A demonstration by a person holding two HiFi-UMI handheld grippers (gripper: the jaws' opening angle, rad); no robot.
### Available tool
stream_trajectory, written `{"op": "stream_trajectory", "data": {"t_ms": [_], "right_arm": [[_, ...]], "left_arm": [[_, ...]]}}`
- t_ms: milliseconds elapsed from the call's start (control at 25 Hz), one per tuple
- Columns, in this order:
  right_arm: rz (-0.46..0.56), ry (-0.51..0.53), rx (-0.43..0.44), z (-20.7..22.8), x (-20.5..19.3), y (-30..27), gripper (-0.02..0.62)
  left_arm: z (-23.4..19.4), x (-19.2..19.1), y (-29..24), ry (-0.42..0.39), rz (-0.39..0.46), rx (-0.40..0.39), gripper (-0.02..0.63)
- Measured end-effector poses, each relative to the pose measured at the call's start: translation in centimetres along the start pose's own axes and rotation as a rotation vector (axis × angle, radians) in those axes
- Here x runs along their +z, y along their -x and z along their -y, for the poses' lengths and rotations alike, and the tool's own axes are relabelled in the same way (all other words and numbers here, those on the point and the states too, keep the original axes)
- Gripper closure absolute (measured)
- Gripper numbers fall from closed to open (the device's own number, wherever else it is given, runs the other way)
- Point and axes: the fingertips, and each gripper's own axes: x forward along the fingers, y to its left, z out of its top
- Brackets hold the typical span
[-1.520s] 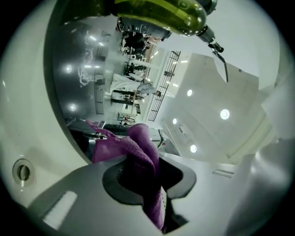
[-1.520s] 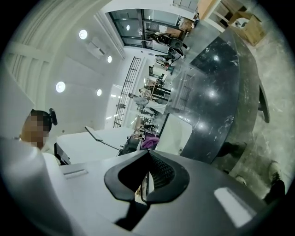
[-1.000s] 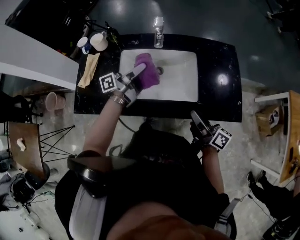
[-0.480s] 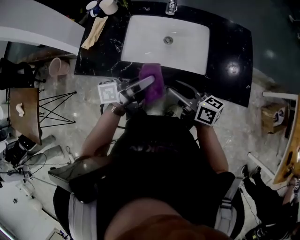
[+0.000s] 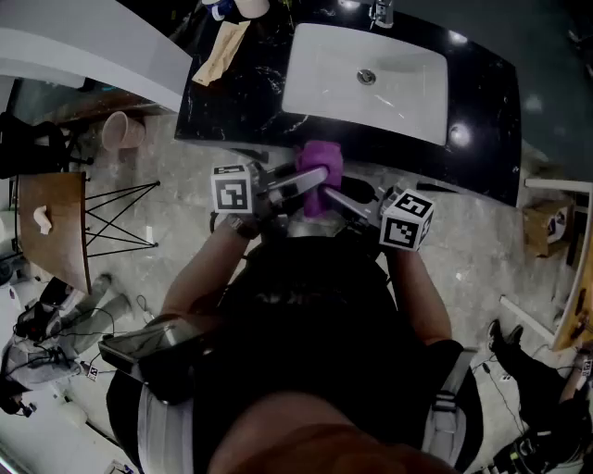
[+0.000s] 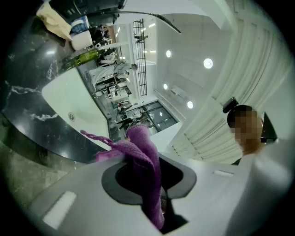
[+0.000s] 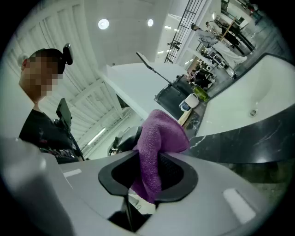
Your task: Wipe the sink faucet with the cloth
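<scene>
Purple terry, the cloth [image 5: 320, 167] is hanging bunched in the air in front of the person's chest, just off the near edge of the bench [image 5: 250, 97] and over the pale stone floor [image 5: 482, 250], well apart from the faucet [image 5: 381, 11]. The left tool [image 5: 313, 179] is reaching in from the person's left and is pinching one part of the cloth; in the left gripper view the fabric [image 6: 144, 159] is running down through the narrow gap of that tool [image 6: 151, 171], squeezed between the pads, with a loose corner sticking out to the side. The right tool [image 5: 332, 196] is coming in from the other side, its tips just beside the left tool's; its jaws have just been closing, and in the right gripper view a fold of the cloth [image 7: 159, 138] is sitting between them, both pads of this tool [image 7: 146, 174] pressing on it while the rest is bulging above. Beyond the cloth, the white sink [image 5: 408, 88] is lying sunk in the black marbled bench, its drain [image 5: 367, 77] showing in the middle and the faucet standing at its far rim. A tan rag [image 5: 222, 51] and two cups [image 5: 243, 7] are sitting on the bench at the sink's left.
</scene>
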Motion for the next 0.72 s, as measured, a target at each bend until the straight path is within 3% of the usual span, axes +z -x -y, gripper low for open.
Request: {"op": "stream_trajectory", "data": {"t_ms": [40, 80, 240, 440, 720], "right_arm": [[0.004, 0.000, 0.003, -0.9, -0.5, -1.3, 0.488], [0.011, 0.001, -0.002, -1.7, -1.0, -2.6, 0.498], [0.045, 0.000, -0.041, -4.2, -2.8, -7.3, 0.512], [0.097, -0.004, -0.119, -4.9, -4.3, -11.1, 0.514], [0.187, -0.065, -0.205, -3.4, -2.6, -12.6, 0.515]], "left_arm": [[-0.1, 0.2, 1.4, 0.000, -0.009, -0.001, 0.534], [0.0, 0.3, 3.0, 0.002, -0.019, -0.007, 0.534], [0.4, 1.1, 8.9, 0.006, -0.050, -0.048, 0.525], [-0.9, 2.3, 14.9, 0.003, -0.069, -0.043, 0.488], [-3.6, 4.3, 22.6, 0.048, 0.042, 0.042, 0.509]]}}
